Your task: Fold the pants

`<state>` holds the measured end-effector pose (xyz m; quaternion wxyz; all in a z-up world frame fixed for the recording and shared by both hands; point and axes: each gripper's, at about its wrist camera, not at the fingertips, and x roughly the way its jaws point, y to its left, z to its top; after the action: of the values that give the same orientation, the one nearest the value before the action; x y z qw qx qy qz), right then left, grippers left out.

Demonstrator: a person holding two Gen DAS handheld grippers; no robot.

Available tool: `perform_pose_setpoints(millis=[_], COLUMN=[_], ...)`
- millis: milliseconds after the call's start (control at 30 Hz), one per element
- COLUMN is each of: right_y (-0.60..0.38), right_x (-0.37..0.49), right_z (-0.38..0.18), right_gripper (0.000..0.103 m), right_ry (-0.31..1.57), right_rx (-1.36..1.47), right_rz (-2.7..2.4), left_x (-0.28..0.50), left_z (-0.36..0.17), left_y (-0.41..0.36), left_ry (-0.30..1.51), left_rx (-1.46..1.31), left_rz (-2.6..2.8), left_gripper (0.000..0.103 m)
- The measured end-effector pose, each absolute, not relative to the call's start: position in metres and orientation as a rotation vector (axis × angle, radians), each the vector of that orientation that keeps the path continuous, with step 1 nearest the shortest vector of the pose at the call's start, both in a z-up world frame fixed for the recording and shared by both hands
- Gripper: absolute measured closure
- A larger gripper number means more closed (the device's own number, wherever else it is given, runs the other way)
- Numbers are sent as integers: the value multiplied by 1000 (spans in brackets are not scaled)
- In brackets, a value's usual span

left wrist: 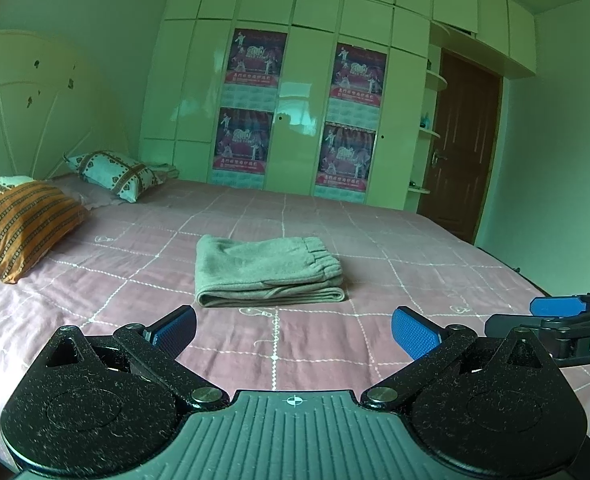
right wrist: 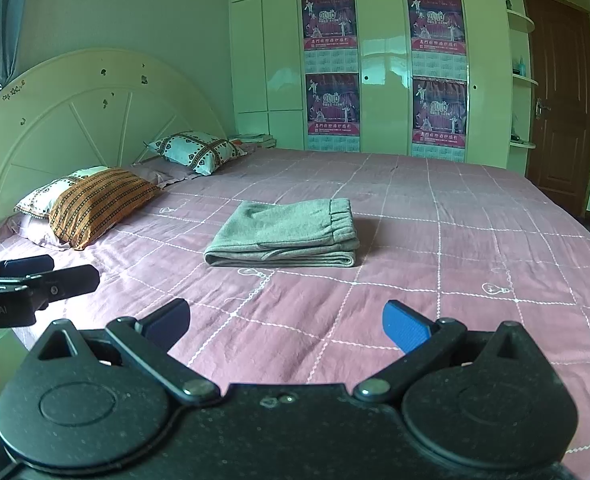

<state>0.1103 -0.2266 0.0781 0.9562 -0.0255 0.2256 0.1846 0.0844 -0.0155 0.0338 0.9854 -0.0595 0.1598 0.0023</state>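
The pants (left wrist: 269, 270) lie in a compact folded stack near the middle of the bed (left wrist: 415, 264), elastic waistband on top toward the right, and the fold looks finished. The left gripper (left wrist: 294, 334) and right gripper (right wrist: 286, 324) both hover near the bed's front edge, well short of the stack, jaws spread and empty. What remains, by the look of it, is to leave the stack untouched and square any loose lower layer only with a light press.
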Motion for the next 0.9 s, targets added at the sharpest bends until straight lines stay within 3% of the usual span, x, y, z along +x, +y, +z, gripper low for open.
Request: perform_pose_setpoints(millis=[900], right_y=[-224], right_x=[109], right_z=[83], right_gripper=[6], right_ry=[445], right_rx=[-51], right_rz=[368], left_x=[78], left_z=[37], left_y=[-20], left_ry=[278], left_rx=[-120], left_rz=[0], left_gripper=[0])
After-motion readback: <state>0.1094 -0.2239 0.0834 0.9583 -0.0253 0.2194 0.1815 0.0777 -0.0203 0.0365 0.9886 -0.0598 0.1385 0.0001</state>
